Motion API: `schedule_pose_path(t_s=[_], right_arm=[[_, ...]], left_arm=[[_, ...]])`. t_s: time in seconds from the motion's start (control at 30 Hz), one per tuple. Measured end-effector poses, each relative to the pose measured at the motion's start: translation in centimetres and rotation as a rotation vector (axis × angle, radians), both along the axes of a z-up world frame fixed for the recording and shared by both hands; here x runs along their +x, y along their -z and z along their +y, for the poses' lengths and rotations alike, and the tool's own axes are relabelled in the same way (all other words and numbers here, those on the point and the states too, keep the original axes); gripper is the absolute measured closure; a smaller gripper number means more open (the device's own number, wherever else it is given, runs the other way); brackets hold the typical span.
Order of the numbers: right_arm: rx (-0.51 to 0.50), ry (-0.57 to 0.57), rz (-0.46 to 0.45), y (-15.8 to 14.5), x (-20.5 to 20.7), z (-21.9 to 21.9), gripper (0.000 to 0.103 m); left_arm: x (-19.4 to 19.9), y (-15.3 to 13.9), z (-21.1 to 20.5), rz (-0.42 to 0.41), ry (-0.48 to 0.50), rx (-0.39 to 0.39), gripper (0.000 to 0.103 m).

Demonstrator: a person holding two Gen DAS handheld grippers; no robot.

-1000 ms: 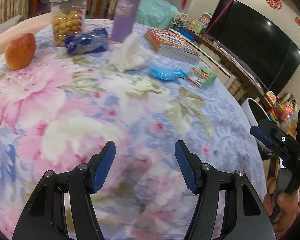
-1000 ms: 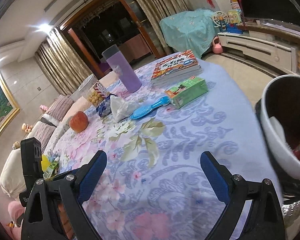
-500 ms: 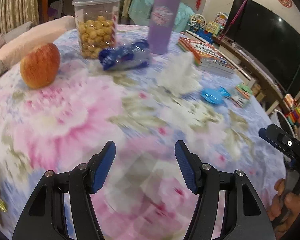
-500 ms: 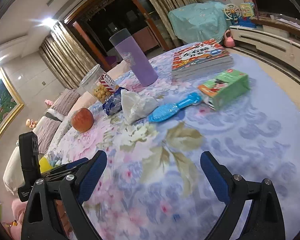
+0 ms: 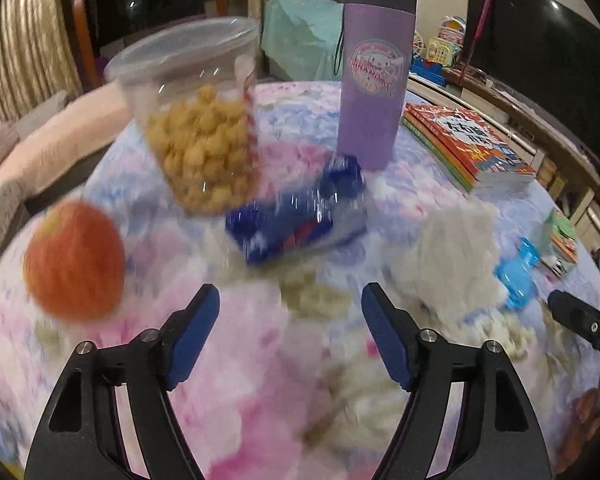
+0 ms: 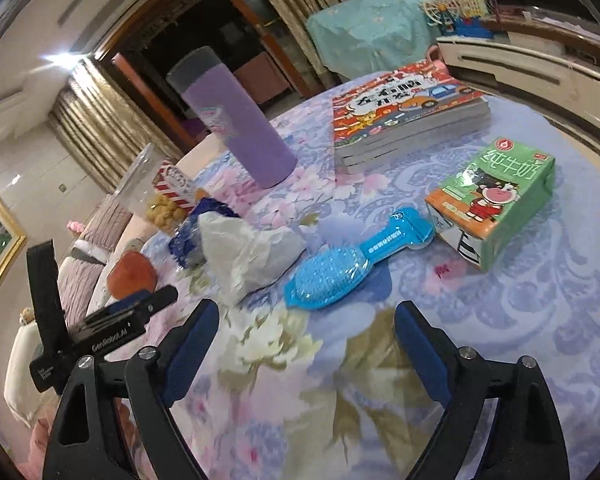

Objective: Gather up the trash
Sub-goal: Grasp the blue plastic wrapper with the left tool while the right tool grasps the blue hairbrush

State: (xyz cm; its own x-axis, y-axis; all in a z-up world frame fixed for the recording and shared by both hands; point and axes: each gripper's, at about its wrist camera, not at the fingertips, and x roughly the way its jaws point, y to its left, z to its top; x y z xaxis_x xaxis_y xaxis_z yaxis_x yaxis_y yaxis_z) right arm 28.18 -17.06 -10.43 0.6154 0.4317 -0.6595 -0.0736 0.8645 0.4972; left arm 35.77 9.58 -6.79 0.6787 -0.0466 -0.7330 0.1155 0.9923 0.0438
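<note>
A crumpled blue snack wrapper (image 5: 296,216) lies on the floral tablecloth just ahead of my left gripper (image 5: 290,320), which is open and empty. A crumpled white tissue (image 5: 448,256) lies to its right; it also shows in the right wrist view (image 6: 248,252). A green milk carton (image 6: 492,200) lies on its side ahead and to the right of my right gripper (image 6: 306,340), which is open and empty. The wrapper (image 6: 188,236) is partly hidden behind the tissue there.
A snack jar (image 5: 200,128), a purple tumbler (image 5: 372,76), a red apple (image 5: 74,260), a stack of books (image 6: 404,112) and a blue hairbrush (image 6: 348,264) stand on the round table (image 6: 540,340). A TV (image 5: 540,80) is at the right.
Both grippers have moved forward over the table toward the items. The wrapper and tissue are now much closer to the left gripper. The bin has left the right wrist view.
</note>
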Motion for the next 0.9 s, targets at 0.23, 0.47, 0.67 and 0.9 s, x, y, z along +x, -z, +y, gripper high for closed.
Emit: schedule_pose_path(t_s=[0.23, 0.47, 0.67, 0.9], right_arm=[[0.005, 0.029, 0.038, 1.0, 1.8, 0.0, 0.019], [-0.063, 0.036, 0.041, 1.4, 3.7, 0.7, 0.032], [-0.069, 0.013, 0.053, 1.8, 4.0, 0.9, 0.068], [-0.002, -0.001, 0.029, 1.2, 3.2, 0.1, 0.084]], left_arm=[[3.1, 0.6, -1.1, -0.029, 0.011, 0.131, 0.014], [5.3, 2.3, -1.5, 0.020, 0.035, 0.129, 0.016], [5.5, 2.5, -1.3, 0.046, 0.081, 0.076, 0.068], [2.3, 1.6, -1.2, 0.061, 0.111, 0.016, 0.089]])
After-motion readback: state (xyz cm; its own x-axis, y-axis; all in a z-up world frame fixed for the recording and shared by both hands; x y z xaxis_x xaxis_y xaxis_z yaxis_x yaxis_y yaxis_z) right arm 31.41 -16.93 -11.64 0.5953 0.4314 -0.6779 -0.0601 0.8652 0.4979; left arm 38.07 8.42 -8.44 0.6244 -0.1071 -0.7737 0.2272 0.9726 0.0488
